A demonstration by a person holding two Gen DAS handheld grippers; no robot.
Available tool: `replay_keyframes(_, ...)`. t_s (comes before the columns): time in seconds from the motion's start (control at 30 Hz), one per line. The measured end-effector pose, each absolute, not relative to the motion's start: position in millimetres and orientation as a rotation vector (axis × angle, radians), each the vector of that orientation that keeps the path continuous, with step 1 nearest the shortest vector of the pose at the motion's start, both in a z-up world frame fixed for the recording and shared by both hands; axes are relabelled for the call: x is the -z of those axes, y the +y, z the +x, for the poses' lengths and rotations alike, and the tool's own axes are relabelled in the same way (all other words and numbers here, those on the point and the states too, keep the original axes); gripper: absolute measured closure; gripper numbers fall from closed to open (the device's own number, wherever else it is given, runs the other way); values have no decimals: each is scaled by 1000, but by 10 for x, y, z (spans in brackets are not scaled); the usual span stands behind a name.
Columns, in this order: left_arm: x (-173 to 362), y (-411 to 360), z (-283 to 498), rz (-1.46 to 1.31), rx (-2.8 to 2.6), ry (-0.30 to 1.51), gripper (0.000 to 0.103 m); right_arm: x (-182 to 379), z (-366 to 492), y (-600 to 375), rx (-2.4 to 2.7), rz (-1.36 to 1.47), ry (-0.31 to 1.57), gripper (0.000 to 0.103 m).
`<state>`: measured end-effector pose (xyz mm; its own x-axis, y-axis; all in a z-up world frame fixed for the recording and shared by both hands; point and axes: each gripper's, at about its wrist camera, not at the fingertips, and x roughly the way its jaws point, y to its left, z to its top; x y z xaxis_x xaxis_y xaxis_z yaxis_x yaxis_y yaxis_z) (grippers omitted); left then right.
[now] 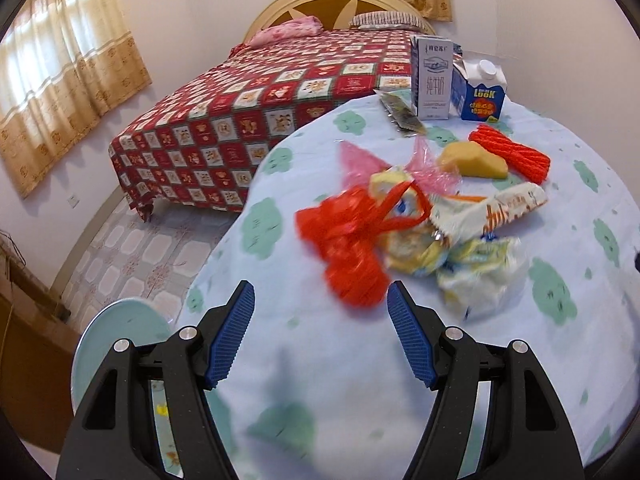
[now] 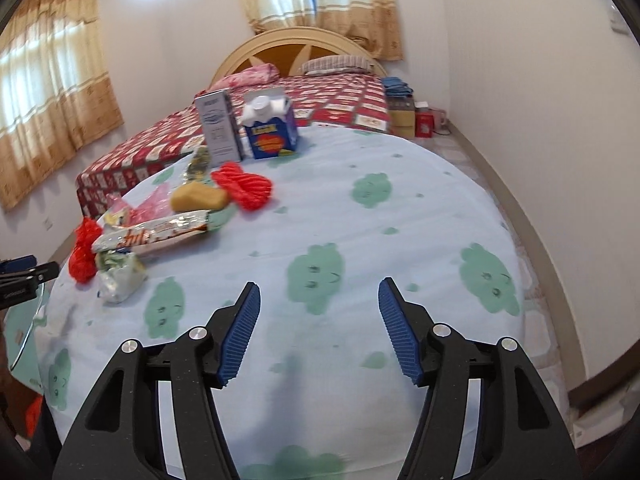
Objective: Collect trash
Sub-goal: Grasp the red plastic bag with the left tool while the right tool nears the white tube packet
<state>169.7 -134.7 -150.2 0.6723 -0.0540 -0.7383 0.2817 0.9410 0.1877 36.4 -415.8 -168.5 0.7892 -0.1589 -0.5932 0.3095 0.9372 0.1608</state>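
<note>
Hovering over the desk [image 1: 580, 240], the left tool [image 1: 320, 296] has its jaws apart with nothing between them. Just beyond its tips lies the trash: a red net bag [image 1: 348, 248] at the left of the heap, crumpled wrappers [image 1: 472, 236] to its right, pink film [image 1: 384, 164] behind them. Farther right are a yellow sponge [image 1: 476, 160] and an orange foam net [image 1: 512, 152], touching each other. At the far edge stand a grey carton [image 1: 434, 78] and a blue carton [image 1: 482, 92], side by side. The right tool [image 2: 319, 292] hangs over bare cloth, jaws apart and empty, well right of the heap. A bed [image 1: 248, 120] stands beyond the desk.
</note>
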Motion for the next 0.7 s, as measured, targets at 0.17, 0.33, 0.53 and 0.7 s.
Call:
replay_keyframes(0.17, 1696, -1414, 1914, 287, 202, 894, 66, 1685, 386, -4198, 242, 269, 611, 41)
replay_keyframes(0.33, 1698, -1323, 1849, 298, 229, 900, 94, 1590, 484, -4124, 217, 263, 599, 40)
replay_keyframes(0.53, 1465, -1048, 1619, 310, 233, 836, 94, 1384, 859, -3887, 172, 216, 598, 37)
replay_keyframes(0.7, 1352, -685, 1440, 300, 207, 819, 94, 1295, 1249, -3689, 147, 202, 604, 37)
